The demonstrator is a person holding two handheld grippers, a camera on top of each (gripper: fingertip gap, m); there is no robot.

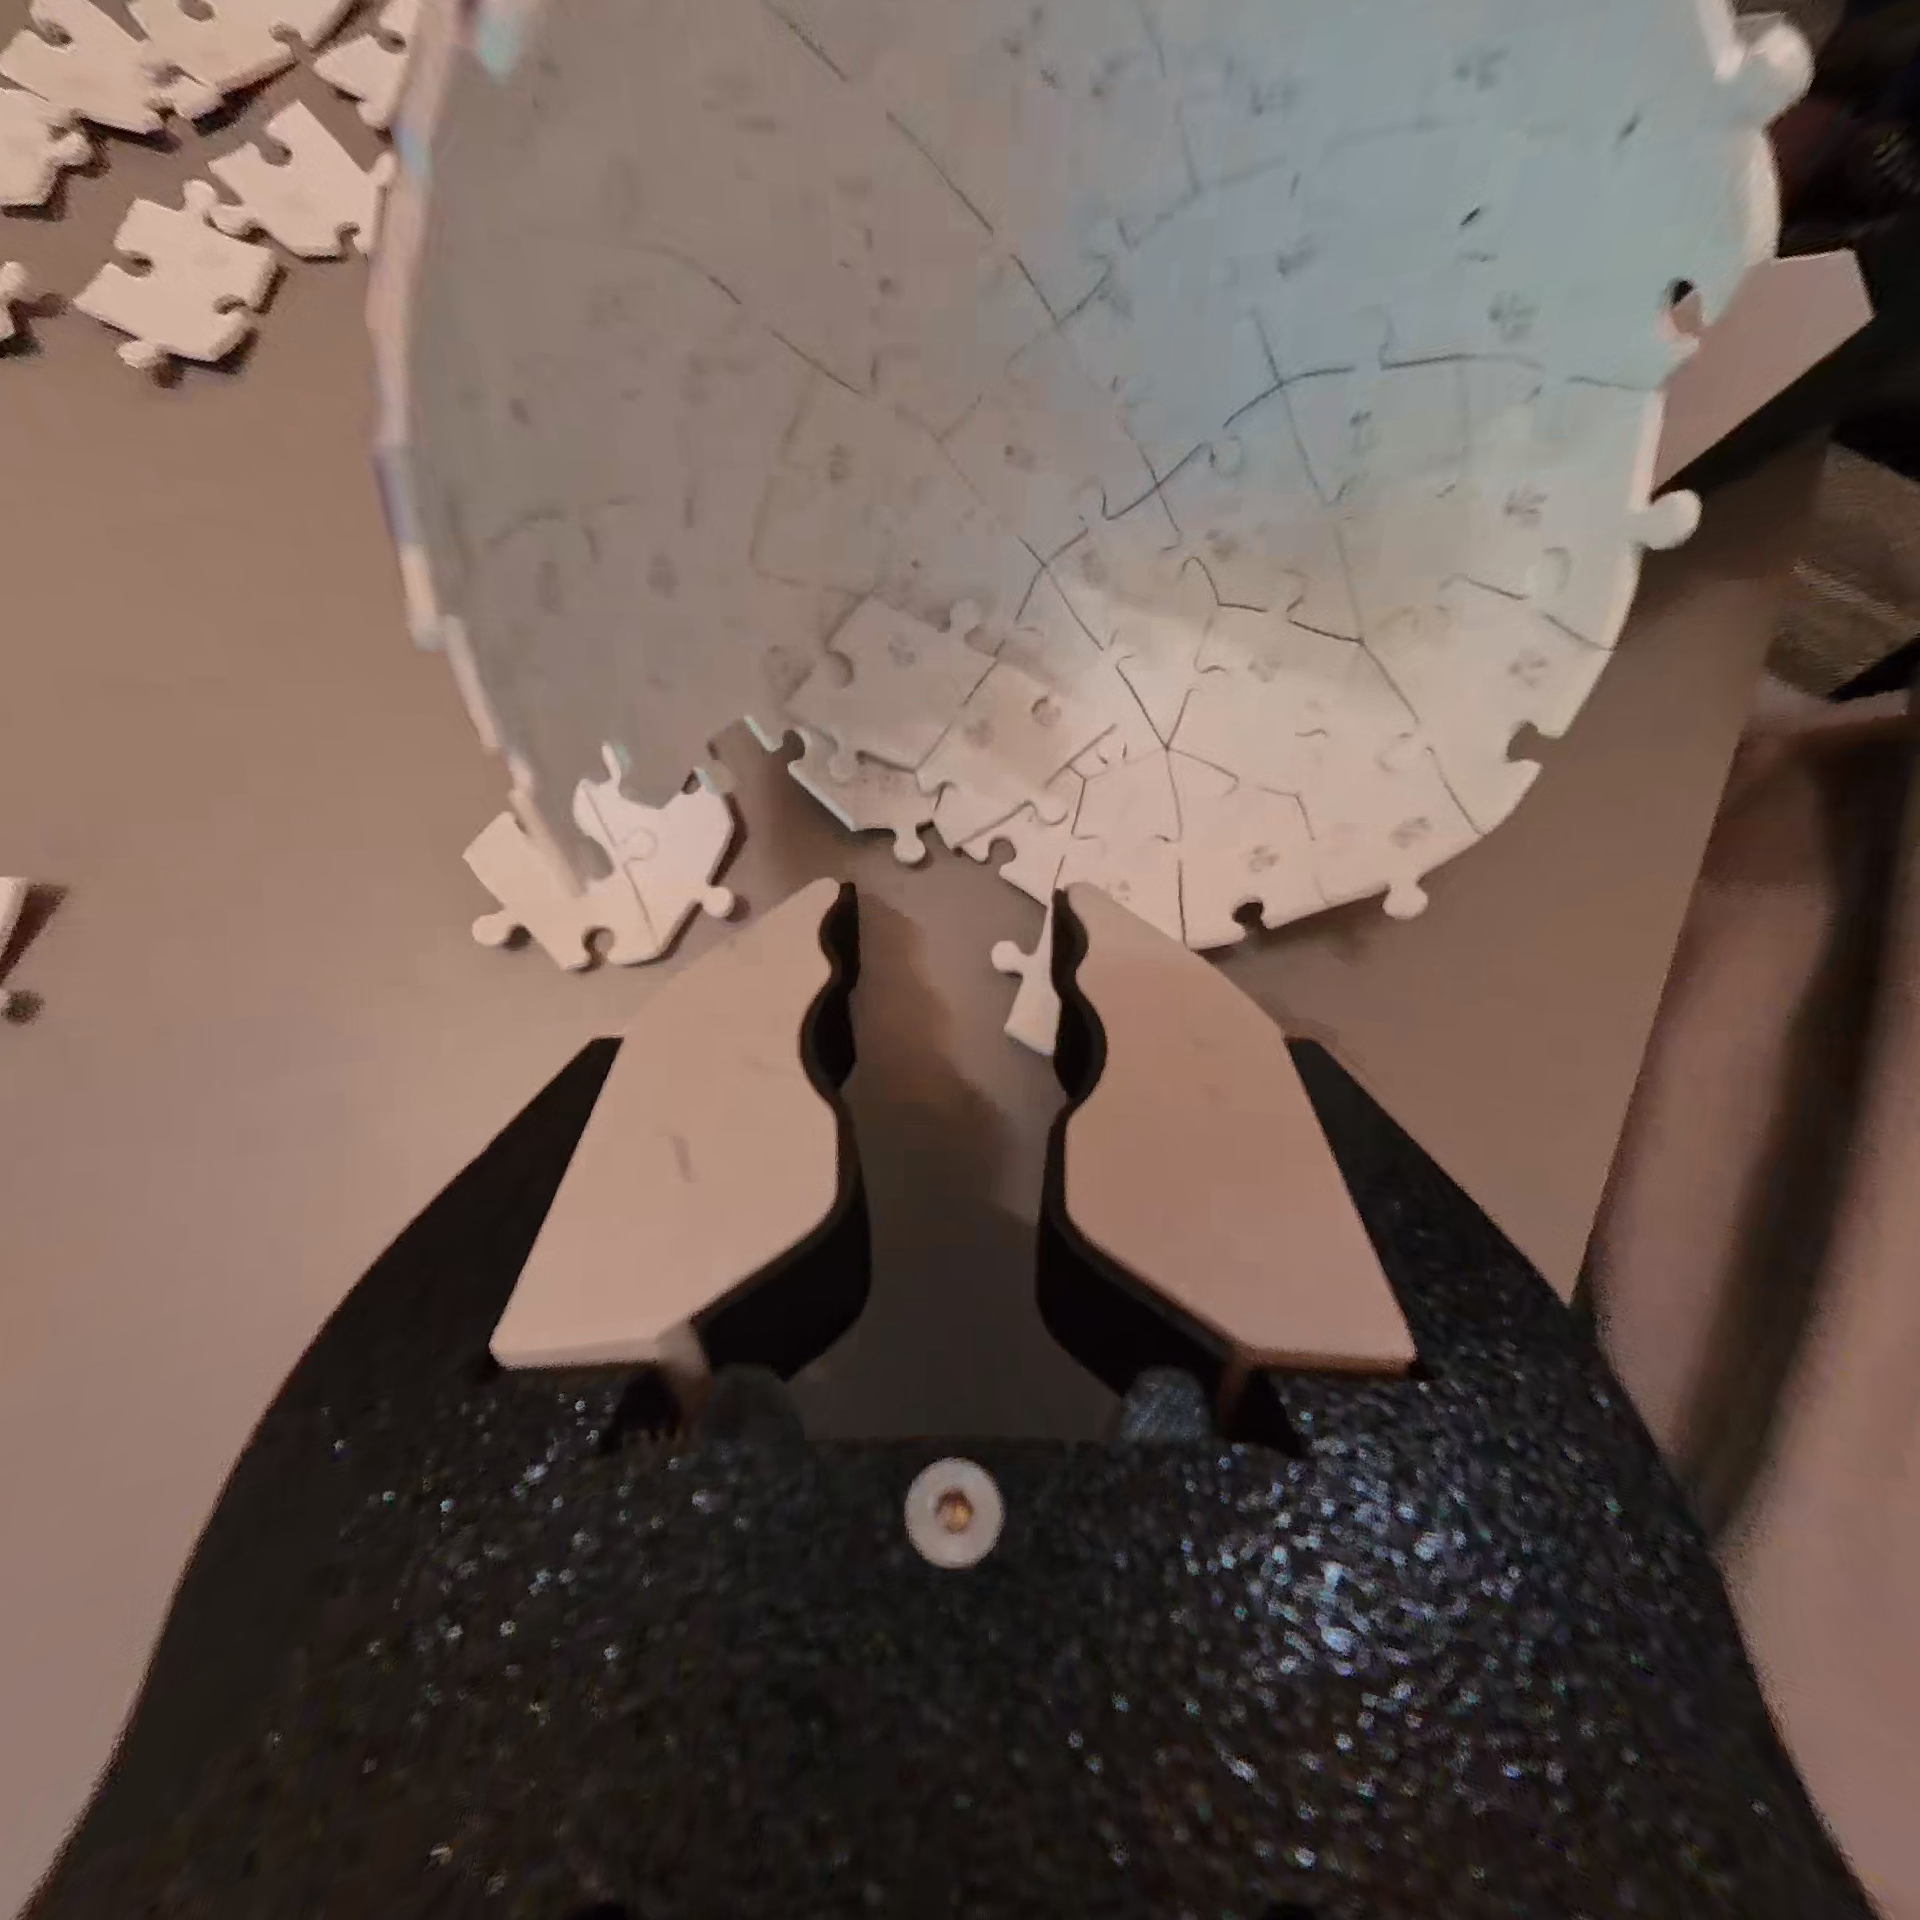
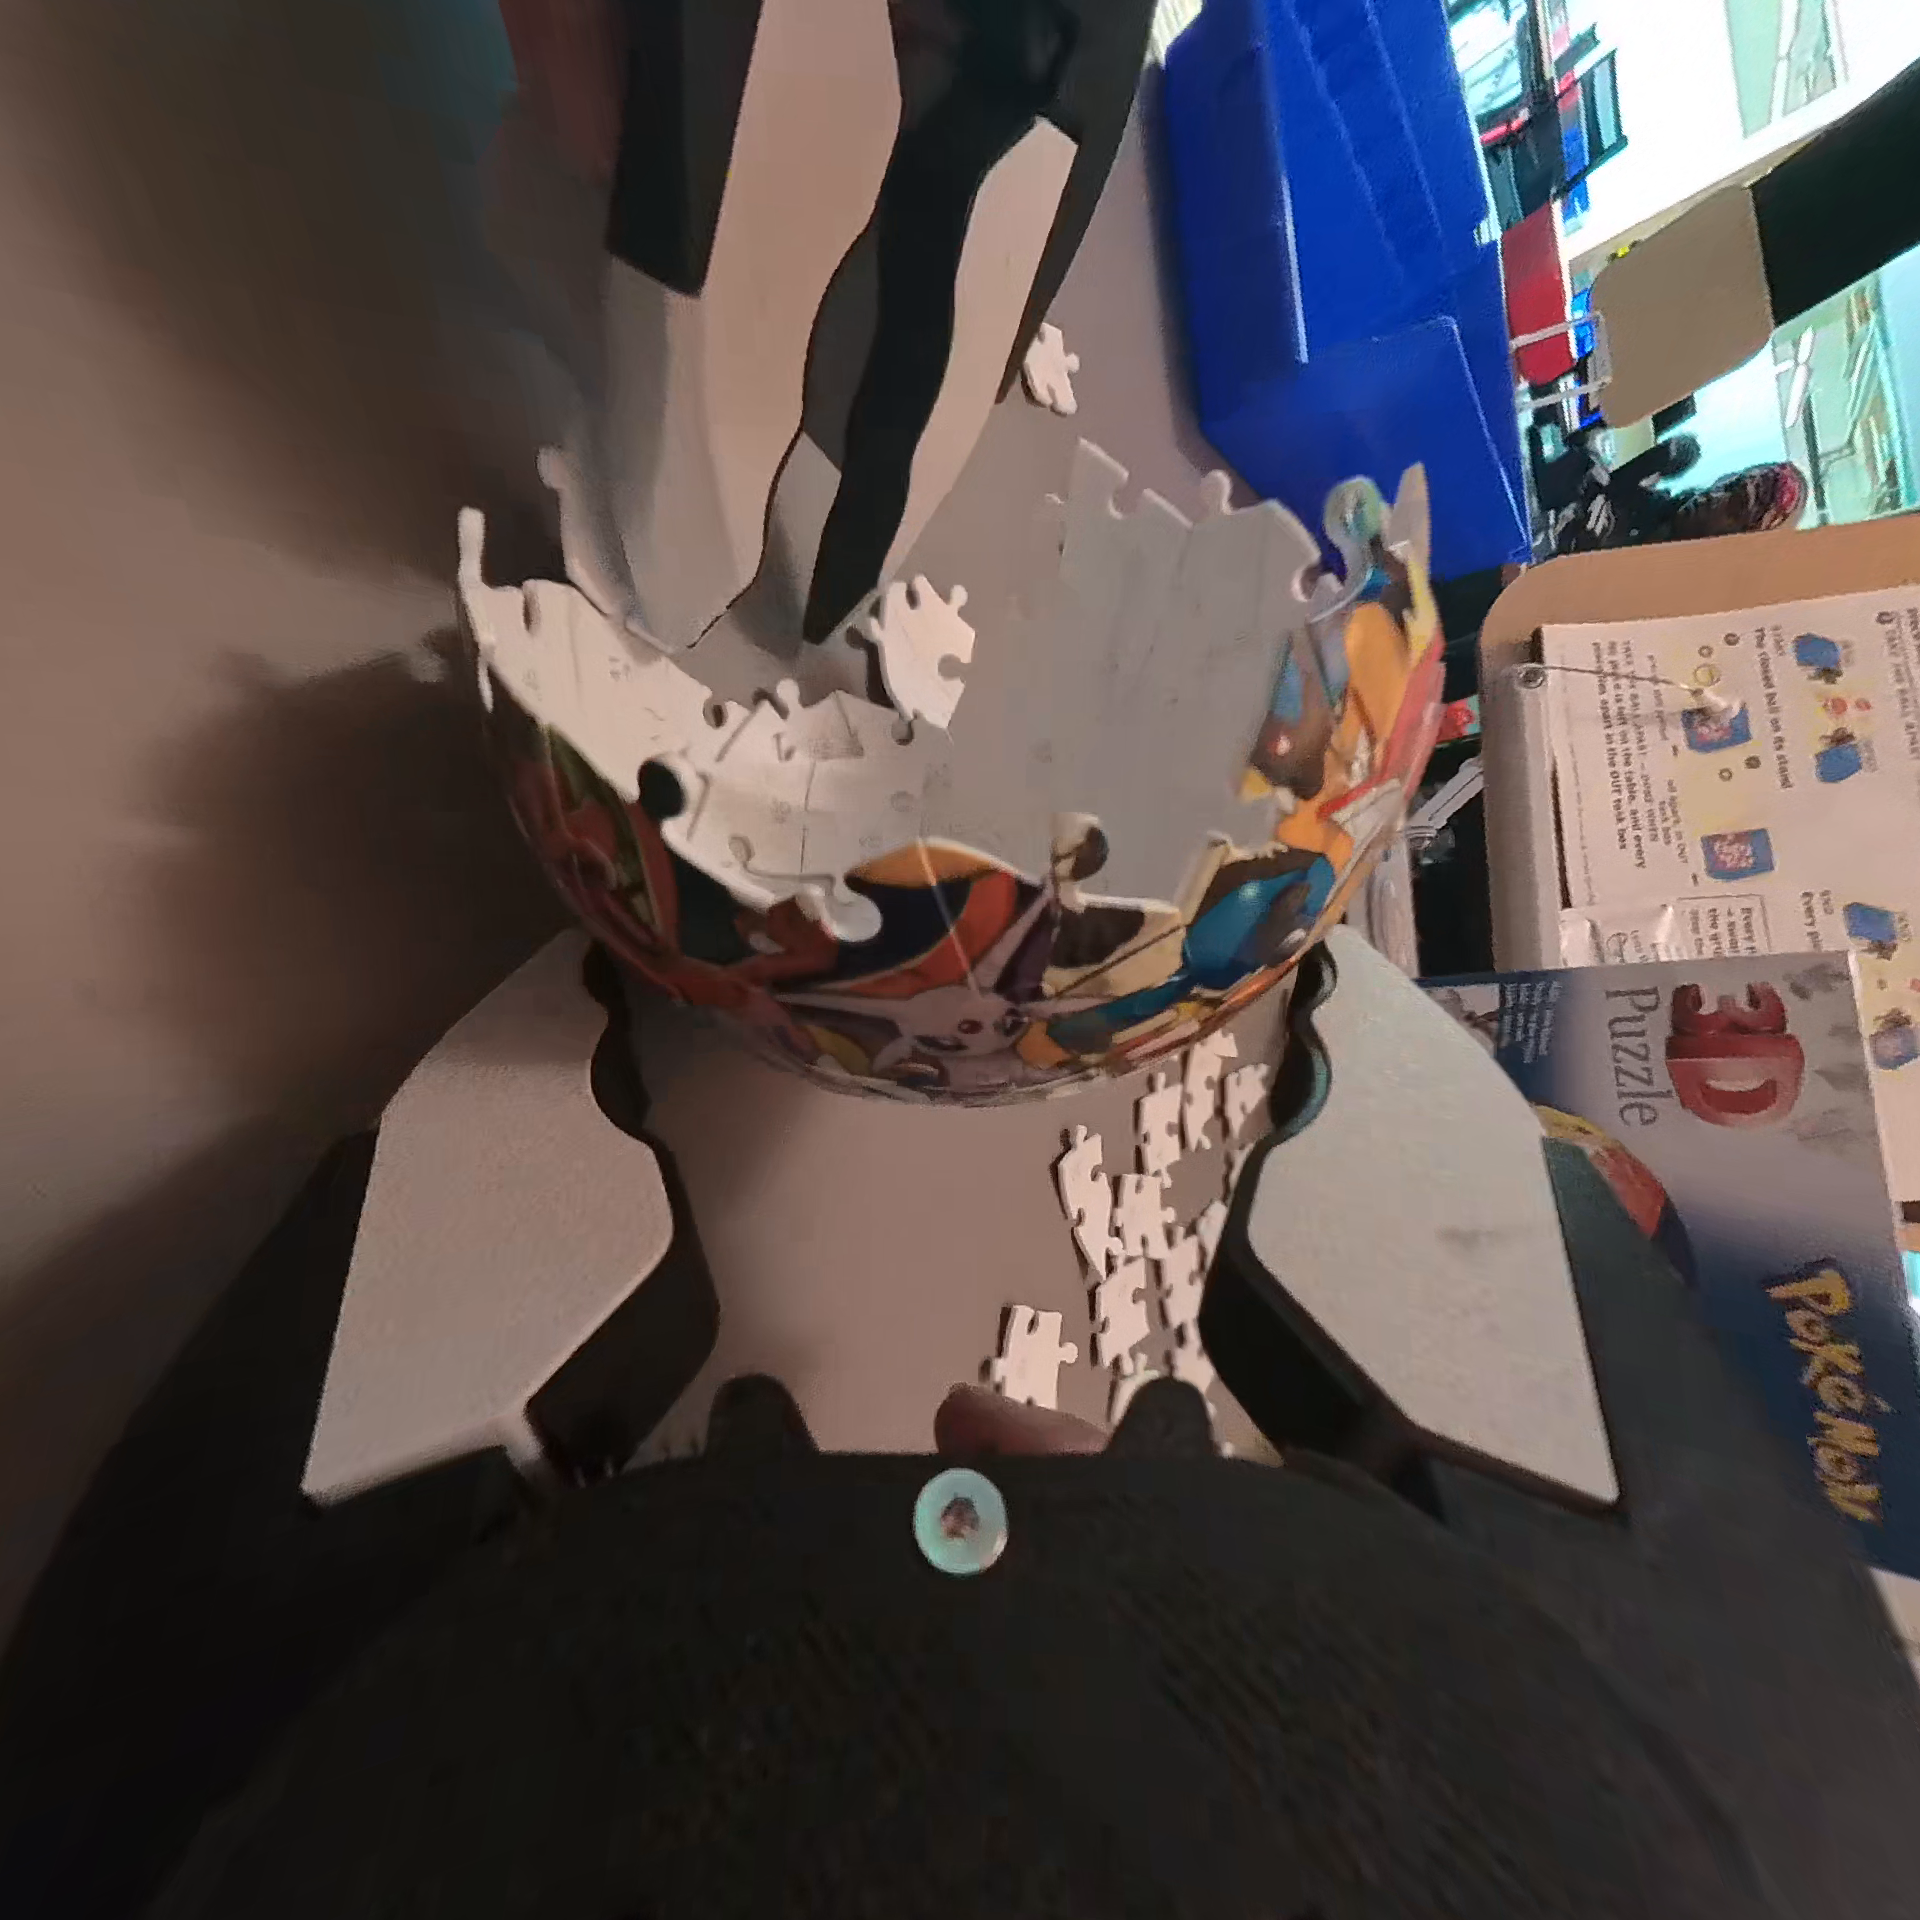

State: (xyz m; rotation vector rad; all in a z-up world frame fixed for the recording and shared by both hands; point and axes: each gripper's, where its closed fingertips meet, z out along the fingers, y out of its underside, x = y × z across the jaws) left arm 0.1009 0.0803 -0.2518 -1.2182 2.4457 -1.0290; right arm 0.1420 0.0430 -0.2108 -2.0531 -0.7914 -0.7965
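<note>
The right claw (image 2: 951, 1023) is clamped on a puzzle ball (image 2: 935, 831) that is only a part of a ball now. Its two fingers are spread wide and press the ball's round, colourful bottom from both sides, so the ball is up off the grey table (image 2: 894, 1226). The ball looks like an open bowl. The inside is white and the top edge is jagged, with bumps and gaps where pieces are gone.

The left claw (image 1: 956, 925) is apart, with a clear gap between its fingers. It sits at 6 o'clock of the bowl, just beside the jagged rim. A single white piece (image 1: 1029, 987) sticks out at its right finger and seems to touch it, but I cannot tell if it is hooked to the ball. A little clump of joined pieces (image 1: 613, 883) hangs at the rim at 7 o'clock.

Loose pieces (image 1: 187, 156) lie white side up on the table at 10 o'clock in the left wrist view. More of them lie under the ball in the right wrist view.

At 3 o'clock of the ball in the right wrist view is the puzzle box (image 2: 1704, 1174), then a printed sheet (image 2: 1714, 748) and blue bins (image 2: 1340, 270) farther off.

About half of the ball is apart, I think. The bowl part is left joined.
</note>
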